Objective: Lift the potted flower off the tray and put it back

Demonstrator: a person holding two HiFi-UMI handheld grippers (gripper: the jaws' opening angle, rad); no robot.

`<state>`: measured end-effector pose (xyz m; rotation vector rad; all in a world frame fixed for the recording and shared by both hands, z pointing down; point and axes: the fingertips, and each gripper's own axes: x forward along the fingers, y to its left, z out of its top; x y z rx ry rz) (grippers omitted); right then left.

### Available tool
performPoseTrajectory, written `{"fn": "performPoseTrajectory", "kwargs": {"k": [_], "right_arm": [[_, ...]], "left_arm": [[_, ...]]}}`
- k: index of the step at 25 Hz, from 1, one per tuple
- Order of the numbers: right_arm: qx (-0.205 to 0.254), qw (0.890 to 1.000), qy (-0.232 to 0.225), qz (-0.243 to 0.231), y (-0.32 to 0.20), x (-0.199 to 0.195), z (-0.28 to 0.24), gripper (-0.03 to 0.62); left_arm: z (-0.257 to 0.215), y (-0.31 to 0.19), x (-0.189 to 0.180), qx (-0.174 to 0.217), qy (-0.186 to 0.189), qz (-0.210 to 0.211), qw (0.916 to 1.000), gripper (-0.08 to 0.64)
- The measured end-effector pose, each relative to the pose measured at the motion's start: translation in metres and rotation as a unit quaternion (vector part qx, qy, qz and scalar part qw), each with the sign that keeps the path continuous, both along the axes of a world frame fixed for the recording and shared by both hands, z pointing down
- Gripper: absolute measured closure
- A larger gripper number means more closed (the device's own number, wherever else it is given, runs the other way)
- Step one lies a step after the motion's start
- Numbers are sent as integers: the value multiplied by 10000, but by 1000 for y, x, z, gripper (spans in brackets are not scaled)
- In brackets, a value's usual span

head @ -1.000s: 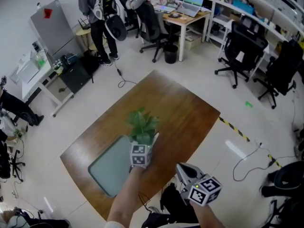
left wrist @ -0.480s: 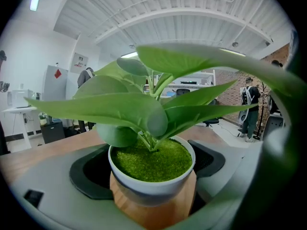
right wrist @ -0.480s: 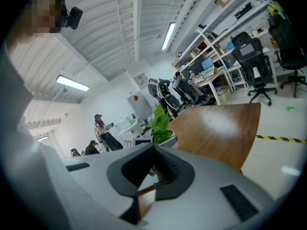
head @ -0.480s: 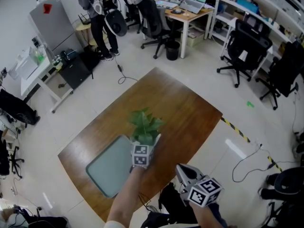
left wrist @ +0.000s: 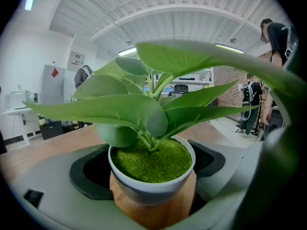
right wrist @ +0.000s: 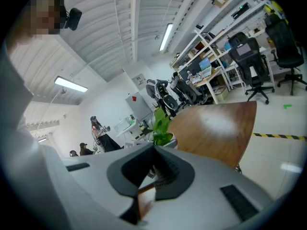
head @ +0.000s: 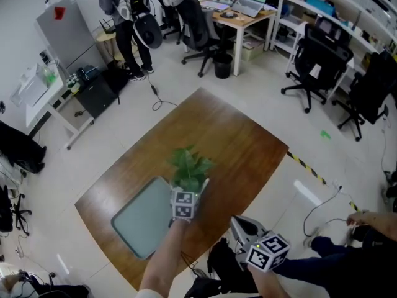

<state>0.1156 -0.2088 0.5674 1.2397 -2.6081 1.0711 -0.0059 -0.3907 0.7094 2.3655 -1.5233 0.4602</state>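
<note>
Head view: brown table (head: 236,135), grey-green tray (head: 139,219) at its near-left corner. The potted flower (head: 188,166) sits in the left gripper (head: 189,188), over the tray's right-hand edge where it meets bare wood. From above, leaves hide the pot, so the grip cannot be read here.

Left gripper view: white pot (left wrist: 152,188) with green topping, held between both dark pads (left wrist: 88,174), the jaws clamped wide on its sides. Brown wood shows directly beneath. I cannot tell whether the base rests on anything.

Right gripper (head: 240,223): low near the table's near edge, well apart from the plant. Its own view shows the jaws drawn together with nothing between them, the flower's leaves (right wrist: 160,123) just beyond, and the tabletop (right wrist: 216,123) stretching away. The tray does not show there.
</note>
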Motion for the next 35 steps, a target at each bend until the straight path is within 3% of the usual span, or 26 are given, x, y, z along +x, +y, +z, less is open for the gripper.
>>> {"fn": "performPoseTrajectory", "kwargs": {"k": [7,11,22,35], "right_arm": [[3,10000,-22,6,1,-3,-1,584],[13,10000,-20,-13,1,-4,-2,585],[44,9999,-69,-91,11,-12,-7,584],[235,9992,-222,-241,40,-35,-30,584]], "left_arm": [[1,4,-6,-31,48,-76,10000,74],[-2,5,-3,-54,51,-2,10000,14],[-6,26,-13,-261,144,-65,9995,12],[-21,96,-31,-350,435,-276,9981,12]]}}
